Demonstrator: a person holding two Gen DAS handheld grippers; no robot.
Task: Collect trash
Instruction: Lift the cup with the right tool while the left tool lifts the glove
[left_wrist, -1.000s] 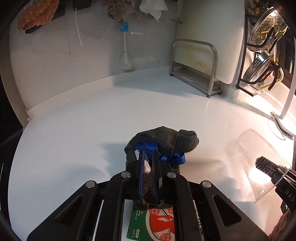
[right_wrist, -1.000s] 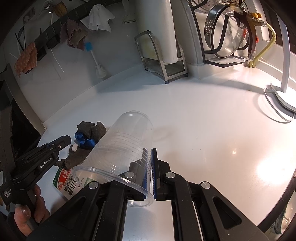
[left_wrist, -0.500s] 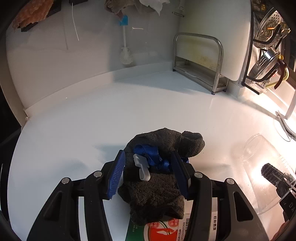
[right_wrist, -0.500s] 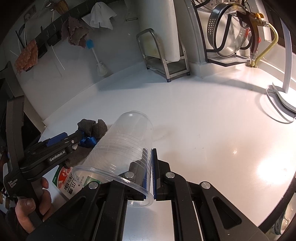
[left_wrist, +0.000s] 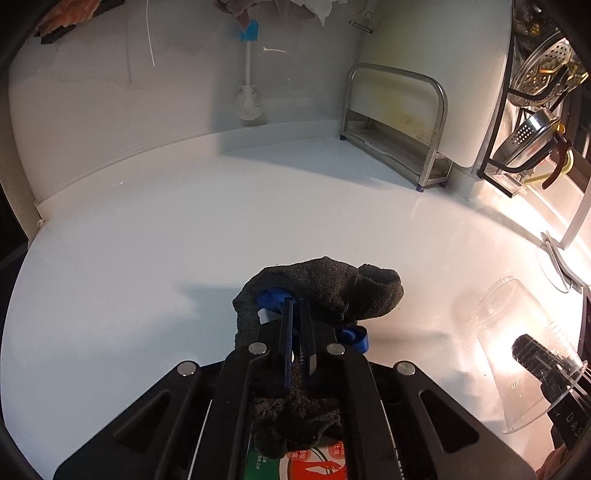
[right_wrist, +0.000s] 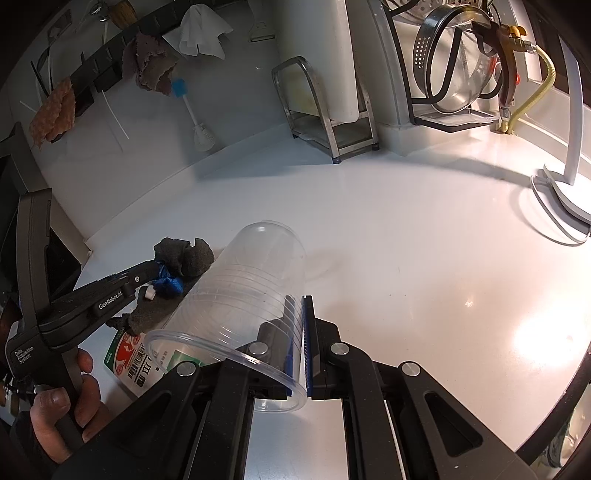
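Now your left tool (left_wrist: 297, 314) has just closed on the dark cloth (left_wrist: 332, 291) and its blue strap (left_wrist: 354, 336), after standing open around them half a second ago. The bundle lies on the white tabletop (left_wrist: 147, 240) over a green-and-red packet (left_wrist: 314, 461). Your right tool (right_wrist: 299, 332) stays clamped on the clear plastic cup's (right_wrist: 240, 295) wall, so both pieces look ready to lift.
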